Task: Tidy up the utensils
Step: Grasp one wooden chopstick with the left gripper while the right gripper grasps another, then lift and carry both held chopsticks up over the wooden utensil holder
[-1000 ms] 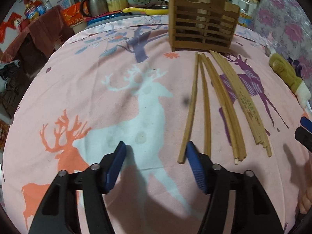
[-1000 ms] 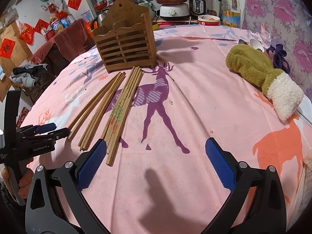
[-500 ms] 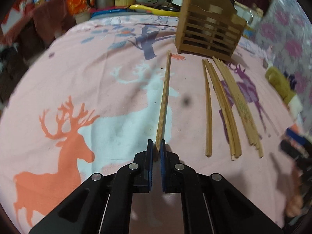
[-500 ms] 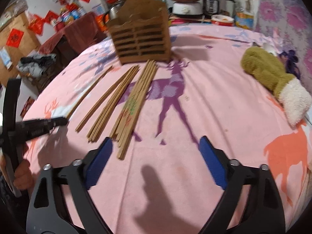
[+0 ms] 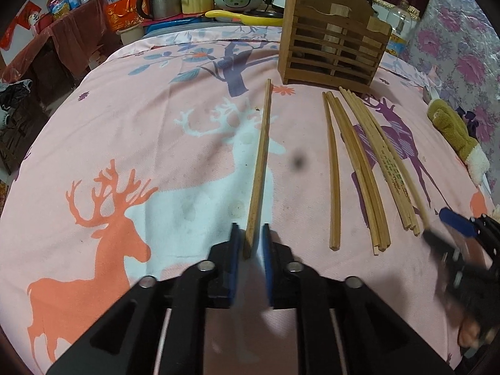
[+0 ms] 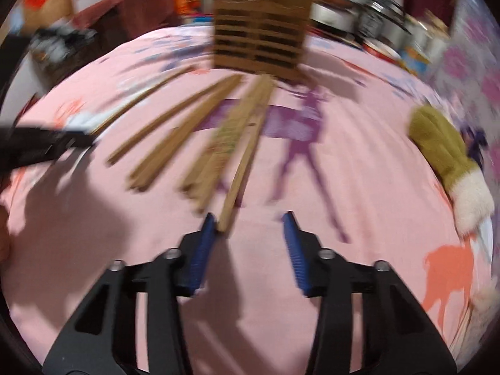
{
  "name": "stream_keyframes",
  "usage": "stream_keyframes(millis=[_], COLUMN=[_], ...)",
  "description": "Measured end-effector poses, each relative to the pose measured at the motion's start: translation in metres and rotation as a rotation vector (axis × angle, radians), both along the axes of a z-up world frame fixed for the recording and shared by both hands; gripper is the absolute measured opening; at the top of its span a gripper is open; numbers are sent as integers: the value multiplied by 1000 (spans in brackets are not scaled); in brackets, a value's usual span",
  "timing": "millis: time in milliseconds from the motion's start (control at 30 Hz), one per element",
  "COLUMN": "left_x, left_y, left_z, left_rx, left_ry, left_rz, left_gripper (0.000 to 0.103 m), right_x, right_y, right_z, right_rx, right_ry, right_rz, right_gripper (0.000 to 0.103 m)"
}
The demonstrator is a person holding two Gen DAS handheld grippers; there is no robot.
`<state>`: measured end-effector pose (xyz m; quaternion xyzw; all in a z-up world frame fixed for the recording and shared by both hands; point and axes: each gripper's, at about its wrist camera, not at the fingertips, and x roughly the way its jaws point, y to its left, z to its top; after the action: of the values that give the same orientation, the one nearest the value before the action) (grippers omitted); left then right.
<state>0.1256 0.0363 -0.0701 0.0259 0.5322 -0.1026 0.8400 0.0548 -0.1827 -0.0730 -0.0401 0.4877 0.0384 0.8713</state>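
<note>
Left claw (image 5: 251, 229): jaws a little apart and just been opening; the near end of one chopstick (image 5: 261, 162) lies between the pads, not pinched.
Right claw (image 6: 250, 218): jaws apart and just been closing; a chopstick tip (image 6: 242, 162) sits beside one pad, not yet gripped; this view is blurred.
Doing it well: close squarely on one stick only, near its end, and lift it clear of its neighbours before carrying it to the holder's open top.
Chopsticks: lying on the deer tablecloth (image 5: 156, 143), near of the holder; one lone stick (image 5: 333, 168), then two bunches (image 5: 362, 168) to the right that overlap too much to count exactly.
Wooden slatted holder (image 5: 331, 50): one, far side, upright.
Green mitten (image 5: 453, 131): one, far right.
</note>
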Motion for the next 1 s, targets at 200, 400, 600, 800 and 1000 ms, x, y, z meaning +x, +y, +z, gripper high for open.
stream_keyframes(millis=[200, 400, 600, 800, 1000], left_x=[-1, -5, -10, -16, -16], left_y=[-2, -3, 6, 14, 2], left_z=[0, 0, 5, 26, 63], left_rx=[34, 54, -42, -104, -52], left_ry=[-8, -21, -10, -95, -189], left_rz=[11, -7, -19, 7, 0], left_gripper=[47, 34, 6, 6, 6], right_x=[1, 2, 0, -8, -24], right_y=[-20, -15, -21, -29, -36], right_z=[2, -3, 6, 24, 58], right_rx=[106, 95, 122, 146, 169], right_ry=[16, 27, -14, -110, -272], right_rz=[-32, -23, -49, -71, -90], right_gripper=[35, 28, 7, 7, 7])
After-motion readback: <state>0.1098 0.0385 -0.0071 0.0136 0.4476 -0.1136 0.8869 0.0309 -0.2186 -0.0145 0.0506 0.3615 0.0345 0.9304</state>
